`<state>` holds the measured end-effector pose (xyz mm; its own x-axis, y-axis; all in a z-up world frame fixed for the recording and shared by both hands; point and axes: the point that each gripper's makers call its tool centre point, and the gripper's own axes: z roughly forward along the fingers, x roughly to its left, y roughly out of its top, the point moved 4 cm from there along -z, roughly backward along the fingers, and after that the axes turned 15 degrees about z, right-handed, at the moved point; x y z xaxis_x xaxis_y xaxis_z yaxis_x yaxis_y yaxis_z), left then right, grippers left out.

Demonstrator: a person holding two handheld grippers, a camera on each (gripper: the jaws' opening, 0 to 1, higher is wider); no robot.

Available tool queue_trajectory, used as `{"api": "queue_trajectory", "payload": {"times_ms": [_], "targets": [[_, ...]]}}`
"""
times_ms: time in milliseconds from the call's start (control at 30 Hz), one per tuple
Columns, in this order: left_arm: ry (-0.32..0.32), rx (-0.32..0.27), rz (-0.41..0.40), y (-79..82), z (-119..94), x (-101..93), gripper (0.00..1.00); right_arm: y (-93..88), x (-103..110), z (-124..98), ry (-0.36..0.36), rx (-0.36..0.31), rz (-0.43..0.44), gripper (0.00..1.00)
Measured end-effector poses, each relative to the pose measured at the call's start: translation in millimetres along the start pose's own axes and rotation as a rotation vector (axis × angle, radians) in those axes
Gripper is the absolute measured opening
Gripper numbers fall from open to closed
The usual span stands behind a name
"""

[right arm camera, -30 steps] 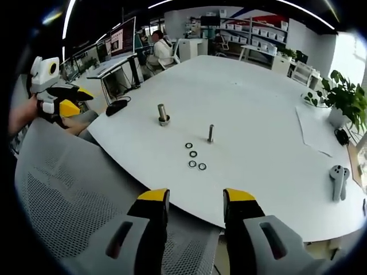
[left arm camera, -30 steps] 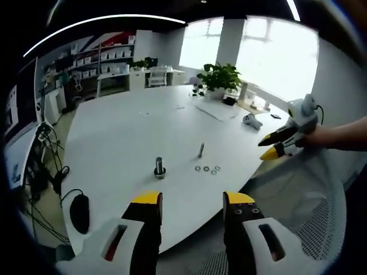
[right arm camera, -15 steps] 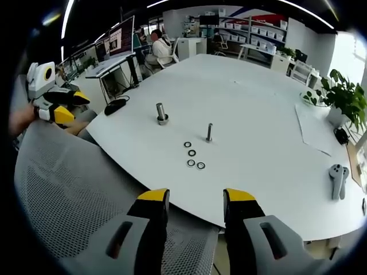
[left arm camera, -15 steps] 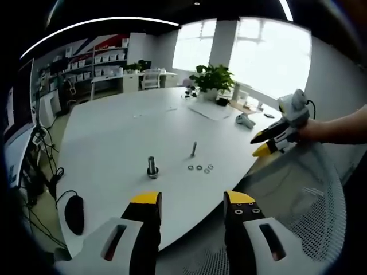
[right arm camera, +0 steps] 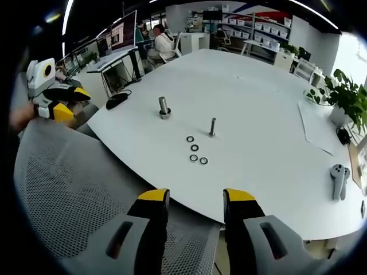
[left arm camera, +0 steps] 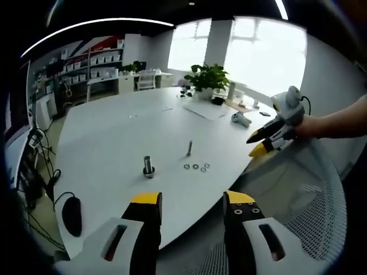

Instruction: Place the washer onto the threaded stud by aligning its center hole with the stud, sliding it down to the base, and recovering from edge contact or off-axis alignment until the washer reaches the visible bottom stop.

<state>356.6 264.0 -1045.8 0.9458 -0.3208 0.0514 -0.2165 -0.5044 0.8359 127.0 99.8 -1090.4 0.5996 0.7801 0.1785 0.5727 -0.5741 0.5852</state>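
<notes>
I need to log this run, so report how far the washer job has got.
Nothing is done yet: four washers lie loose on the white table, and the slim threaded stud and the thicker bolt stand bare. Nothing is in hand: left gripper and right gripper are both open, back over a mesh chair. Picking, aligning and seating all remain.
</notes>
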Motion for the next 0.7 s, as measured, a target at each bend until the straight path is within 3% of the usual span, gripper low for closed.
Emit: {"api": "queue_trajectory", "payload": {"times_ms": [467, 700], "targets": [[0.01, -0.015, 0.003, -0.2, -2.0, 0.5, 0.41, -1.0, 4.9, 1.4, 0.005, 0.004, -0.015, 0.44], [0.02, -0.016, 0.004, 1.0, -3.4, 2.4, 0.41, -5.6, 7.8, 2.5, 0.008, 0.045, -0.038, 0.44]]}}
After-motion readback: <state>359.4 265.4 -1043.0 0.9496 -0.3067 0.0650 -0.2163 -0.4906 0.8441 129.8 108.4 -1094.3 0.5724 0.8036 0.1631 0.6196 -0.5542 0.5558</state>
